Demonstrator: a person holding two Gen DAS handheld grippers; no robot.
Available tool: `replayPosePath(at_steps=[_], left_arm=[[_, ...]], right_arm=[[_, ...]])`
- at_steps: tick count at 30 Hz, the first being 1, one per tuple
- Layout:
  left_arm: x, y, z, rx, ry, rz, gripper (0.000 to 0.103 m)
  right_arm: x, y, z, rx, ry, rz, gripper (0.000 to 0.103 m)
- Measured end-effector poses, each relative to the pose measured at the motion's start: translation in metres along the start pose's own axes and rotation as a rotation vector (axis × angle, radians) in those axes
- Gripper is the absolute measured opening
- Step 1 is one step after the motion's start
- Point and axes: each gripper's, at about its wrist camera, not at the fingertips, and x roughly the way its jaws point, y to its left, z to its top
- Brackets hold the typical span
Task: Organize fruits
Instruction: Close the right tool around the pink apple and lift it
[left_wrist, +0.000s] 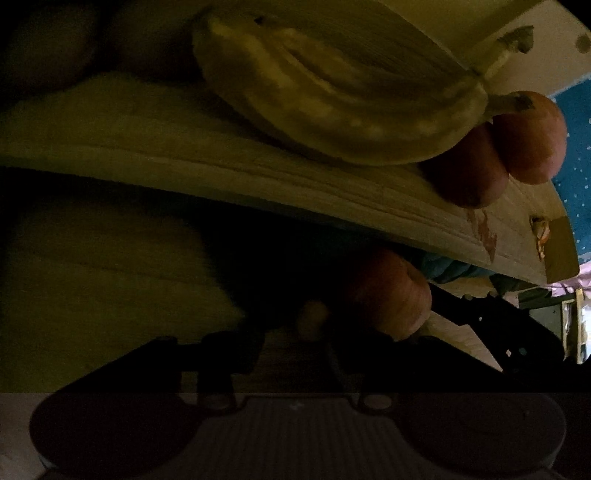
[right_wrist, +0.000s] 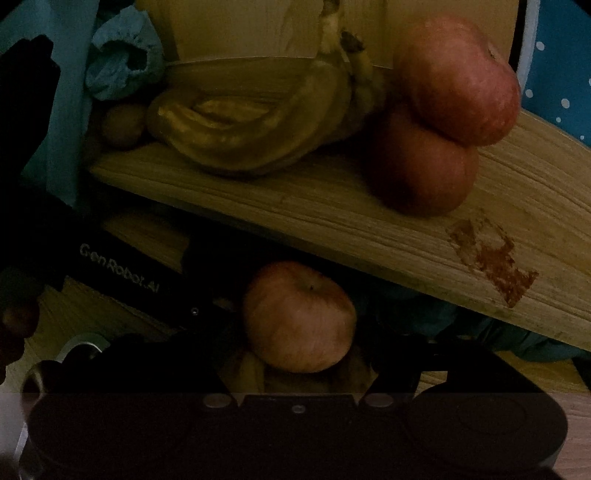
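Dim light. Right hand-held gripper (right_wrist: 299, 369) straddles apple (right_wrist: 299, 317) below wooden board (right_wrist: 332, 206); grip unclear. Left hand-held gripper's state indiscernible. I judge the apple firm, smooth, weighty: take its widest flanks.

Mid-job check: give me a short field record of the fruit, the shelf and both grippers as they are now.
upper shelf: wooden, holds bananas and two apples
bananas: lying on the shelf, left of the apples
two apples: red, touching each other, near the shelf's front edge
lower apple: below the shelf, in front of the right gripper
right gripper state: too dark to tell
left gripper: fingers dark, state unclear
shelf stain: brown smear on the front edge
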Motion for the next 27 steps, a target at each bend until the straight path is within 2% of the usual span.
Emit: replayPosePath(at_steps=[10,16,19,27], left_arm=[[-0.004,0.006,-0.001,-0.036,0.012,-0.006,0.038],[0.000,-0.002,-0.003,-0.032,0.006,-0.012,0.031],[-0.001,-0.002,-0.006,-0.029,0.004,-0.024,0.021],[0.000,-0.007,-0.010,-0.025,-0.014,0.001,0.025]], right_arm=[[-0.012,-0.006,-0.008,0.002,0.011,0.016,0.069],[-0.015,-0.007,-0.011,0.009,-0.003,0.013,0.069],[-0.019,-0.007,-0.015,0.020,-0.016,0.011,0.069],[-0.031,-0.010,-0.021,0.036,-0.028,0.007,0.069]])
